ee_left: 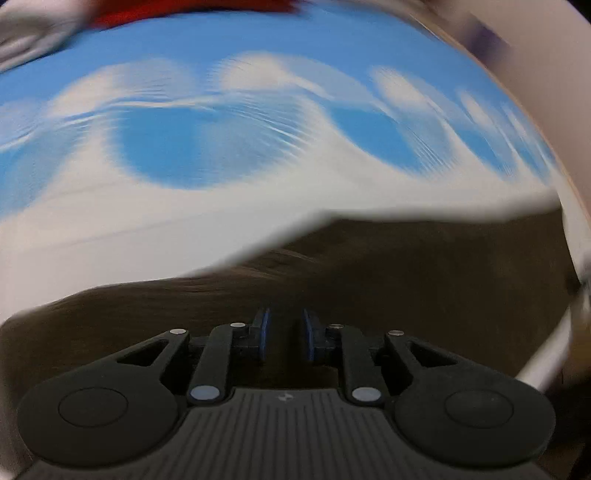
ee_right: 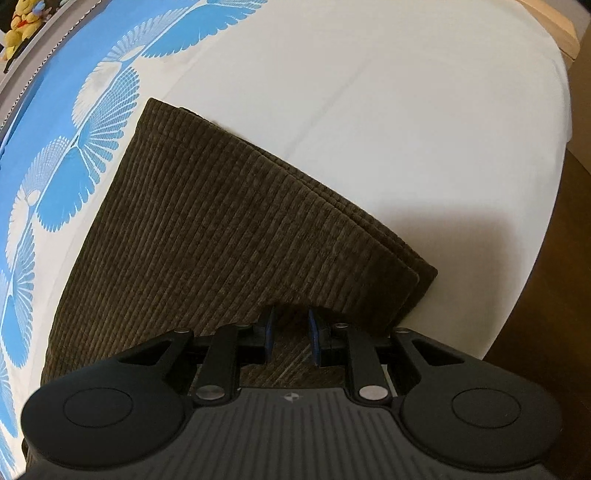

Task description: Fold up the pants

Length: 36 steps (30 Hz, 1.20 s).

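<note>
A bed sheet [ee_right: 369,92] carries everything – white over most of its width, with a blue band of white fan-shaped motifs along its far-left edge. One pair of brown corduroy pants [ee_right: 207,229] lies folded on the white part, its stacked layers ending in a corner near the sheet's right edge; nothing lies on top of it. Beyond the sheet's right edge show dark wood and a pale wooden corner. A small yellow plush toy [ee_right: 18,27] sits past the far-left corner.

The right gripper [ee_right: 290,338] points down at the near edge of the pants, jaws narrowly apart with corduroy lifted between them – whether the pads pinch it cannot be told. In the blurred left wrist view, the left gripper [ee_left: 284,334] hangs over the brown cloth, jaws narrowly apart, no fold visibly caught.
</note>
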Available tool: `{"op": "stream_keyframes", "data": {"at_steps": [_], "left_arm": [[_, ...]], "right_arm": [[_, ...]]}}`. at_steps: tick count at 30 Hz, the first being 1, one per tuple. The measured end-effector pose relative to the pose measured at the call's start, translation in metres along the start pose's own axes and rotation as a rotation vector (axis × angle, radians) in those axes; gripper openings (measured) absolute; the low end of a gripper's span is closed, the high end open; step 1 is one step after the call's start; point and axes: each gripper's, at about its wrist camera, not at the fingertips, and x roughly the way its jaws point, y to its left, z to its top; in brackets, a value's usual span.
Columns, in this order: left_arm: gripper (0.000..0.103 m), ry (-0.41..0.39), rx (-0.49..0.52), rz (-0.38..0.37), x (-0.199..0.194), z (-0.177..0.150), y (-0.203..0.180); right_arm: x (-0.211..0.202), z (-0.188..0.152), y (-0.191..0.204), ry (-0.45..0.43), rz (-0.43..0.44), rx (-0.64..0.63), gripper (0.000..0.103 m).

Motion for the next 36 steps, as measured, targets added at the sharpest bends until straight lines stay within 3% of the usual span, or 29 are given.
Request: {"op": "stream_keyframes", "data": {"at_steps": [1, 3, 5, 8, 11, 14, 16, 18, 20, 22, 23, 25, 26, 29, 33, 35, 36], "left_arm": [[0.021, 0.007, 0.072, -0.011, 0.01, 0.004, -0.015], [0.021, 0.018, 0.11, 0.005, 0.03, 0.009, -0.026], [0.002, 0.036, 0.096, 0.116, 0.057, 0.018, -0.023], [0.003, 0.005, 0.019, 0.137, 0.071, 0.026, -0.011], [0.002, 0.013, -0.054, 0.131, 0.065, 0.026, -0.008], [0.009, 0.047, -0.09, 0.069, 0.036, 0.017, -0.014], [0.01, -0.026, -0.054, 0.082, 0.017, 0.019, -0.023], [0.011, -0.062, -0.081, 0.071, 0.01, 0.018, -0.019], [0.011, -0.001, -0.091, 0.156, 0.028, 0.014, -0.014], [0.013, 0.128, -0.02, 0.278, 0.06, 0.001, -0.014], [0.013, 0.106, 0.035, 0.298, 0.059, 0.0, -0.022], [0.018, 0.058, 0.064, 0.323, 0.045, 0.005, -0.035], [0.02, 0.014, 0.052, 0.299, 0.033, 0.007, -0.04], [0.032, -0.07, 0.011, 0.188, 0.0, 0.006, -0.051], [0.036, -0.028, 0.072, 0.056, -0.013, -0.018, -0.089], [0.036, -0.019, 0.136, 0.059, -0.005, -0.038, -0.112], [0.036, 0.034, 0.175, 0.056, 0.008, -0.05, -0.122]], "right_arm": [[0.0, 0.0, 0.001, 0.001, 0.002, -0.005, 0.019], [0.0, 0.0, 0.0, 0.005, 0.01, -0.015, 0.019], [0.005, 0.003, 0.001, 0.009, 0.021, -0.018, 0.018], [0.004, 0.003, -0.006, 0.015, 0.045, -0.017, 0.015], [0.0, 0.0, -0.015, 0.013, 0.075, -0.019, 0.014], [-0.009, -0.003, -0.027, 0.0, 0.112, 0.001, 0.014], [-0.021, -0.003, -0.035, -0.054, 0.103, 0.011, 0.017], [-0.034, -0.003, -0.043, -0.114, 0.1, 0.026, 0.019], [-0.043, -0.005, -0.053, -0.152, 0.098, 0.052, 0.021], [-0.05, -0.009, -0.065, -0.166, 0.092, 0.099, 0.023], [-0.05, -0.011, -0.069, -0.162, 0.1, 0.124, 0.026], [-0.05, -0.016, -0.07, -0.157, 0.074, 0.148, 0.044], [-0.048, -0.02, -0.071, -0.158, 0.045, 0.153, 0.053], [-0.038, -0.027, -0.071, -0.129, 0.035, 0.158, 0.053], [-0.027, -0.026, -0.068, -0.123, 0.06, 0.182, 0.053], [-0.022, -0.023, -0.068, -0.131, 0.05, 0.202, 0.051], [-0.02, -0.022, -0.068, -0.126, 0.046, 0.216, 0.05]]}}
